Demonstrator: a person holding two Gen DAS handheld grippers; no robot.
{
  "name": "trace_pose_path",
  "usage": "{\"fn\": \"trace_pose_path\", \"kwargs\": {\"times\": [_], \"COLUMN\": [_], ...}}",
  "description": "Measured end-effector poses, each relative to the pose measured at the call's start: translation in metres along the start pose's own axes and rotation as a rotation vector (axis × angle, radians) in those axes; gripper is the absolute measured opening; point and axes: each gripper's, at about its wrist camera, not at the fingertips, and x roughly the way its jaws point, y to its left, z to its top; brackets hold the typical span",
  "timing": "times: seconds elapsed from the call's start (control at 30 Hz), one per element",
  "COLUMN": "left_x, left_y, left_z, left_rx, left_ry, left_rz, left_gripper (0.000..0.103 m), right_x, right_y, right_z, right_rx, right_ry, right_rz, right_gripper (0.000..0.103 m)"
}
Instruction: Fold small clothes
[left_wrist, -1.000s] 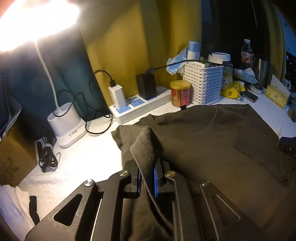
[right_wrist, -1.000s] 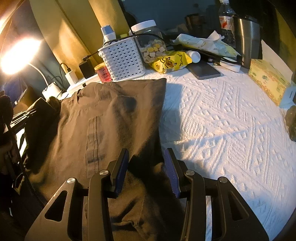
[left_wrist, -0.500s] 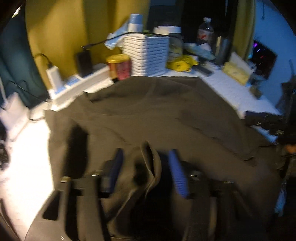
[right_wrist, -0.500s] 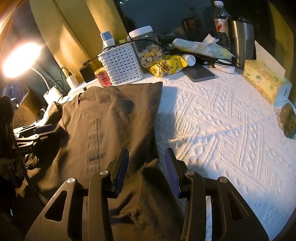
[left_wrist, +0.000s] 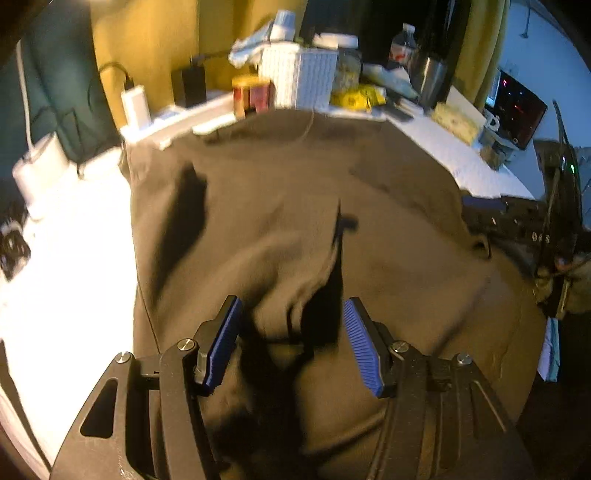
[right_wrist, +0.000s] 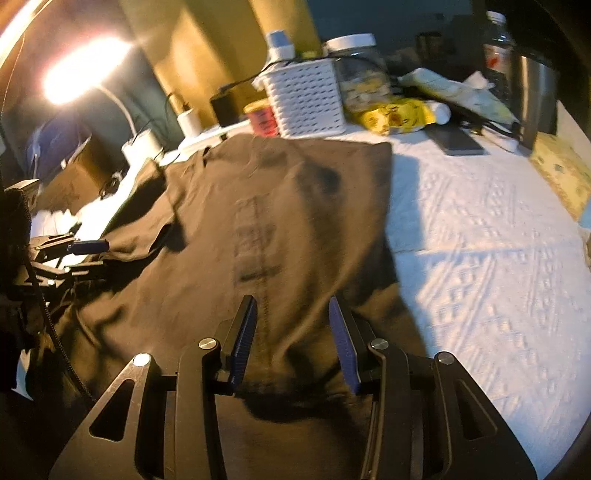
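Note:
A dark brown T-shirt lies spread on the white textured cover, collar toward the far clutter. My left gripper hovers over its near left part with jaws open. A raised, rumpled fold of the cloth sits between the blue pads, and neither pad presses on it. In the right wrist view the shirt has its right side folded in to a straight edge. My right gripper stands open just over the shirt's near hem with nothing gripped. The left gripper shows at that view's left edge, by the sleeve.
Along the back stand a white basket, a red tin, a power strip with chargers, and a lamp base. A phone, steel tumbler and tissue box lie at the right. The white cover stretches right of the shirt.
My left gripper let go of the pinched fold and opened; the fold dropped onto the shirt. That gripper swung right and tilted down. The right gripper shifted left over the hem, staying open.

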Motion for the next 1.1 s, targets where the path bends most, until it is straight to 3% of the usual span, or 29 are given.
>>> {"fn": "trace_pose_path", "kwargs": {"times": [0.17,0.47,0.6,0.63,0.67,0.77,0.97,1.0,1.07,1.1], "left_x": [-0.001,-0.02,-0.019,-0.015,-0.012,-0.01,-0.03,-0.03,-0.03,-0.029], "left_y": [-0.016,-0.013,-0.004,-0.003,-0.002,-0.003,-0.013,-0.015,-0.016,-0.017], "left_z": [-0.017,-0.029,-0.032,-0.033,-0.034,-0.037,-0.04,-0.042,-0.046,-0.048], "left_rx": [0.03,0.075,0.07,0.068,0.062,0.073,0.122,0.131,0.139,0.143], "left_ry": [-0.017,-0.045,-0.039,-0.03,-0.02,-0.02,-0.056,-0.051,-0.039,-0.032], "left_rz": [-0.037,0.066,0.073,0.071,0.067,0.076,0.072,0.071,0.067,0.068], "left_gripper": [0.057,0.057,0.057,0.049,0.029,0.006,0.005,0.005,0.005,0.005], "right_x": [0.007,-0.004,-0.012,-0.014,-0.015,-0.015,-0.006,-0.006,-0.007,-0.008], "right_y": [0.015,0.026,0.024,0.023,0.022,0.02,0.032,0.033,0.033,0.033], "right_z": [-0.006,-0.02,-0.024,-0.025,-0.025,-0.025,-0.028,-0.029,-0.03,-0.031], "right_rx": [-0.028,-0.056,-0.071,-0.072,-0.072,-0.073,-0.125,-0.13,-0.134,-0.132], "right_ry": [0.044,0.06,0.053,0.05,0.045,0.046,0.057,0.056,0.058,0.059], "right_rz": [0.006,-0.015,-0.049,-0.053,-0.057,-0.066,-0.052,-0.055,-0.045,-0.053], "right_gripper": [0.043,0.043,0.047,0.048,0.048,0.048,0.048,0.046,0.016,0.01]}}
